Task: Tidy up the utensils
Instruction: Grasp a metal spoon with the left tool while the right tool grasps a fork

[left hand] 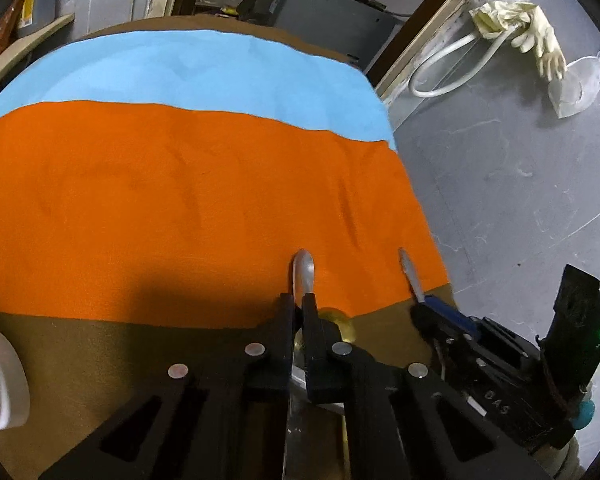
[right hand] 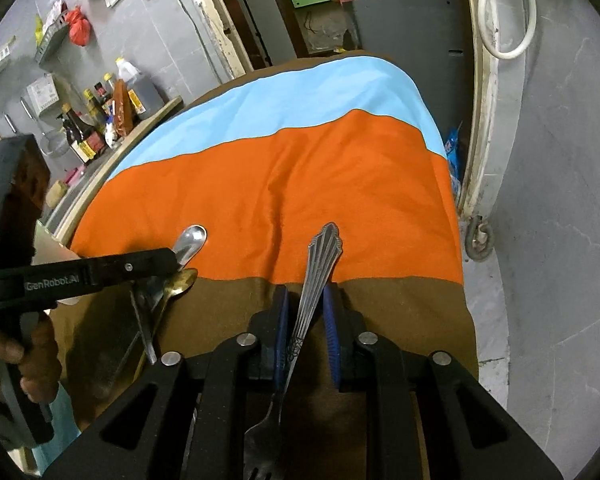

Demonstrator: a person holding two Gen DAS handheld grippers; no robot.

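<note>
My left gripper (left hand: 299, 304) is shut on a silver spoon (left hand: 303, 267); the spoon's end sticks out past the fingertips over the orange cloth. The same spoon (right hand: 190, 242) shows in the right wrist view, held in the left gripper (right hand: 172, 260). A gold spoon (right hand: 179, 285) lies on the brown cloth just below it, also glimpsed in the left wrist view (left hand: 346, 326). My right gripper (right hand: 305, 304) has its blue-padded jaws apart around a silver fork (right hand: 314, 280), handle pointing forward, tines back toward the camera. In the left wrist view the fork handle (left hand: 410, 270) juts from the right gripper (left hand: 428, 304).
The table carries a cloth with blue (left hand: 204, 72), orange (left hand: 180, 200) and brown (left hand: 100, 344) bands. Its right edge drops to a grey floor (left hand: 520, 200). More utensils (right hand: 144, 320) lie left of the gold spoon. Bottles (right hand: 96, 120) stand on a side counter at left.
</note>
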